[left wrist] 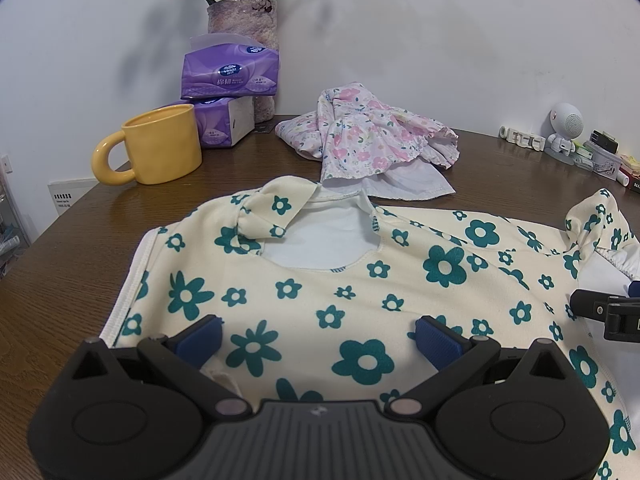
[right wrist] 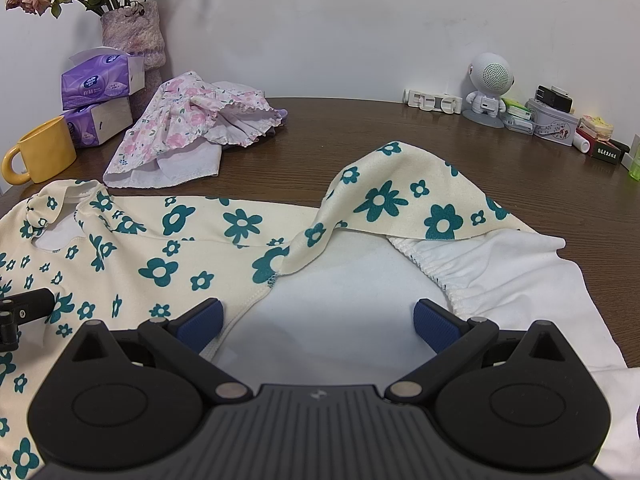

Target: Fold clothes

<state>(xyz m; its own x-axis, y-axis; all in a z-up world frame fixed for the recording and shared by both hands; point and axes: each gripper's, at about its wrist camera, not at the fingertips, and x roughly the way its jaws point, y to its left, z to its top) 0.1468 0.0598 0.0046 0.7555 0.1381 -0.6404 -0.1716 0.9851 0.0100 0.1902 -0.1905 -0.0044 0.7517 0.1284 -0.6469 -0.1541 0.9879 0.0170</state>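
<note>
— Where's the shirt they're folding?

— The cream garment with teal flowers (left wrist: 360,280) lies spread on the brown table (left wrist: 100,232), neckline toward the wall. The left gripper (left wrist: 318,332) hangs right over its middle, blue pads wide apart, nothing between them, only printed cloth beneath.

— And the other one?

— The right gripper (right wrist: 318,320) sits over the garment's right side, where the white inner lining (right wrist: 340,300) shows. Its jaws are wide too, gripping nothing. Its left pad is just at the hemmed edge of the printed cloth, the right pad near the gathered elastic cuff (right wrist: 432,268).

— Is the sleeve flat?

— No, the sleeve (right wrist: 400,196) is flipped up and over, humped just beyond the right gripper's fingers.

— Anything else on the table?

— A crumpled pink floral garment (left wrist: 368,136) behind the neckline, apart from both grippers. A yellow mug (left wrist: 160,144) to the left, two purple tissue packs (left wrist: 228,76) stacked beside it, a vase of flowers (left wrist: 244,20) behind. A small white robot figure (right wrist: 488,84) and some clutter at the far right by the wall.
</note>
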